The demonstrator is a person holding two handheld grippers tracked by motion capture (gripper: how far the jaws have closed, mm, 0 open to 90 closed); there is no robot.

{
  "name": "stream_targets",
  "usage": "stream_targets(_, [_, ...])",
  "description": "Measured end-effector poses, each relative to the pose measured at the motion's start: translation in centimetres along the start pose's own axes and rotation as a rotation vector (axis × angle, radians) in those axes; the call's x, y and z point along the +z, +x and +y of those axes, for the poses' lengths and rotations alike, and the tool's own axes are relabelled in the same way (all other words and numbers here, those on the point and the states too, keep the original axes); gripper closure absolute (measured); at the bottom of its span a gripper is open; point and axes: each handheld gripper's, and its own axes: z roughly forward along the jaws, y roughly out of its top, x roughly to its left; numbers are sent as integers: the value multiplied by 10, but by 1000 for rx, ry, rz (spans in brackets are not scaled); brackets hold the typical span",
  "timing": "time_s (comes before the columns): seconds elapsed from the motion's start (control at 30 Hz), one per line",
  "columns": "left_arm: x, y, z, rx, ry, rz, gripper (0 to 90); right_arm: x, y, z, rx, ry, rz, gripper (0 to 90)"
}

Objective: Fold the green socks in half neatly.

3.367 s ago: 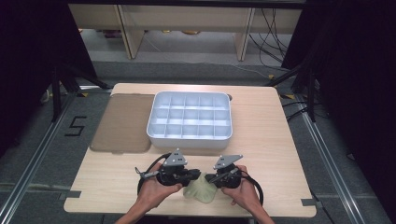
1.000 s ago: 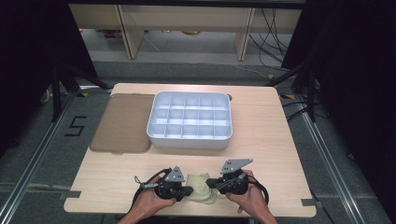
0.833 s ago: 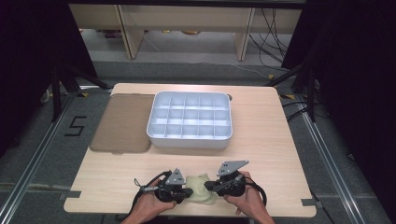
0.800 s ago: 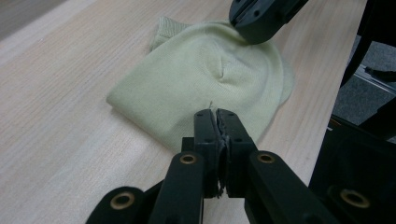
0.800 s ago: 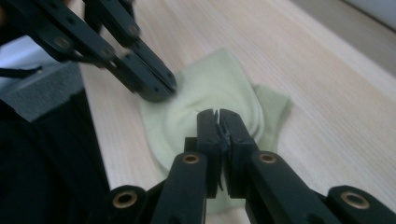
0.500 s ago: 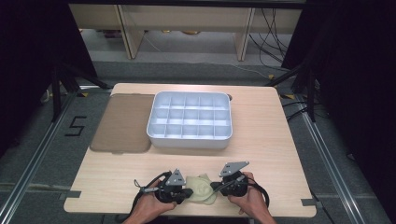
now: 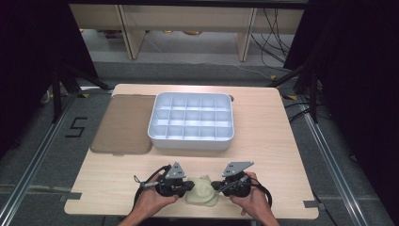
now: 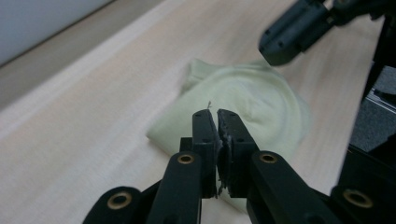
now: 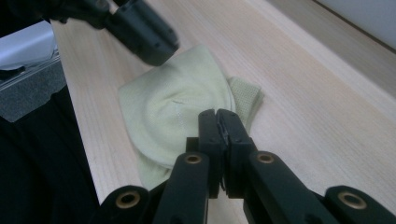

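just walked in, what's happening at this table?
A person holds a gripper in each hand at the near edge of the table. The left gripper and right gripper both have their jaws shut, one at each side of a pale yellow-green cloth lying crumpled between them. Whether either pinches the fabric is hard to tell. A white compartment tray and a brown lid lie farther back, untouched.

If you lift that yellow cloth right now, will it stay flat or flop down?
Probably flop: the pale yellow cloth lies crumpled in soft folds on the table. It looks thin, so likely light. Pushed, it would probably bunch up, not slide.
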Motion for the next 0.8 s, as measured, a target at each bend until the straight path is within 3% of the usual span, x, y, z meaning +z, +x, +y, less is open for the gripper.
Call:
stream_targets(0.17, [10,8,0,-5,25,10,860,3,-2,0,-11,7,19,891])
stream_targets(0.23, [13,10,-2,11,52,11,865,5,-1,0,5,18,9,891])
stream_targets(0.43, [13,9,-2,5,50,17,867,7,-2,1,-2,19,8,891])
stream_targets(0.47, [13,10,-2,19,55,17,868,7,-1,2,2,12,12,891])
stream_targets(0.57, [14,9,-3,-14,47,20,869,9,-1,3,-11,9,31,890])
stream_targets(0.8, [13,11,-4,-17,51,22,871,17,0,5,-14,35,15,891])
